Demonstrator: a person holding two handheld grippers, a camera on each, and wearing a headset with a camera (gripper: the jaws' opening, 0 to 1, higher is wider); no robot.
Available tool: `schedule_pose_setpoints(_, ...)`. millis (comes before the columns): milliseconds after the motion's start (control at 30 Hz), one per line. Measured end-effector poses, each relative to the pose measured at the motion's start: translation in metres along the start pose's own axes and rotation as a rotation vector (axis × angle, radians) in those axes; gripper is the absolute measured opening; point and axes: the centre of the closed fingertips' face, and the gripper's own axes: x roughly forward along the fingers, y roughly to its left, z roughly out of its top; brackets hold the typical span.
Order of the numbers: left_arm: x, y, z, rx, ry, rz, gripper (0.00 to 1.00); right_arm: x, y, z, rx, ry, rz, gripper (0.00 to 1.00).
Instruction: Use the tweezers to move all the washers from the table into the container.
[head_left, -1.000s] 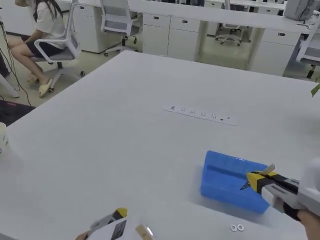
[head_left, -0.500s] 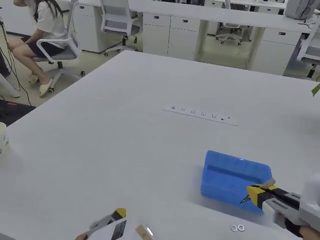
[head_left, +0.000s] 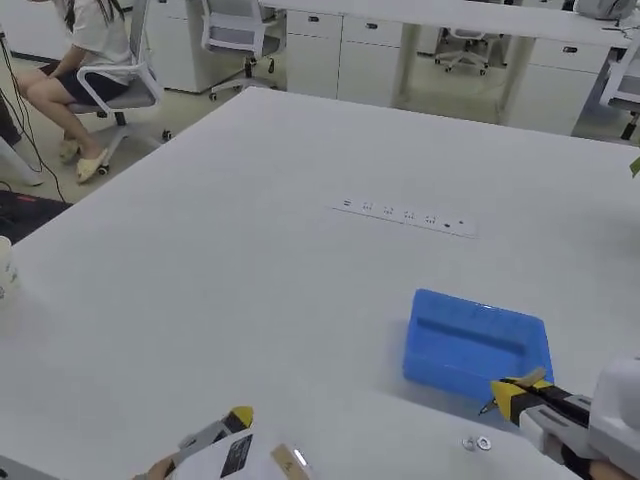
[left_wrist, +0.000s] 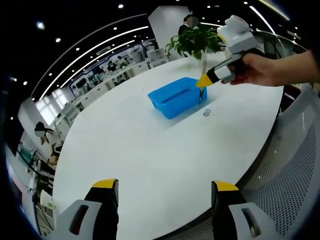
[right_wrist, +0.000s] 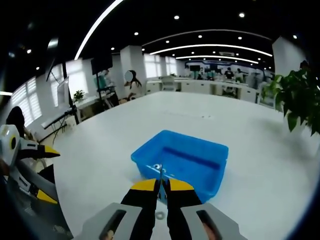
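A: The container (head_left: 478, 345) is plain bright blue, the desk (head_left: 250, 260) white, no pattern on either.
B: The washers (head_left: 477, 442) are silvery. The right gripper (right_wrist: 161, 184) has black fingers (right_wrist: 145, 186) with yellow tips; the left gripper (left_wrist: 165, 185) has the same. The plant (right_wrist: 295, 100) is green.

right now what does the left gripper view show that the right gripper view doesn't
Left gripper view: the left claw with its jaws wide apart and nothing between them, plus a hand holding the right claw over the table.
Right gripper view: the right claw's jaws shut on the tweezers, a look into the blue container, and the left claw off to one side.
Both: the container, the tweezers' tip, washers on the table beside the container, and a plant.
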Motion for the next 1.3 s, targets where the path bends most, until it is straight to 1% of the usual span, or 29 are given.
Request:
schedule_pose_setpoints(133, 0.000, 0.002, -0.001, 0.004, 0.004, 0.011, 0.77, 0.002, 0.001, -0.001, -0.001, 0.003, 0.006, 0.03)
schedule_pose_setpoints(267, 0.000, 0.004, -0.001, 0.000, 0.003, 0.021, 0.77, 0.002, 0.004, 0.001, -0.013, 0.000, 0.014, 0.03)
schedule_pose_setpoints(467, 0.000, 0.003, -0.001, 0.006, 0.008, 0.023, 0.77, 0.001, 0.004, 0.000, -0.010, 0.005, 0.012, 0.03)
schedule_pose_setpoints(667, 0.000, 0.003, -0.002, 0.007, 0.010, 0.022, 0.76, 0.001, 0.004, -0.005, 0.000, 0.015, 0.013, 0.03)
schedule_pose_setpoints(933, 0.000, 0.004, -0.002, 0.008, 0.011, 0.025, 0.76, -0.002, 0.012, -0.010, -0.016, 0.026, 0.024, 0.03)
schedule_pose_setpoints(1300, 0.000, 0.005, -0.002, 0.008, 0.009, 0.030, 0.76, -0.008, 0.017, -0.019, -0.022, 0.047, 0.033, 0.03)
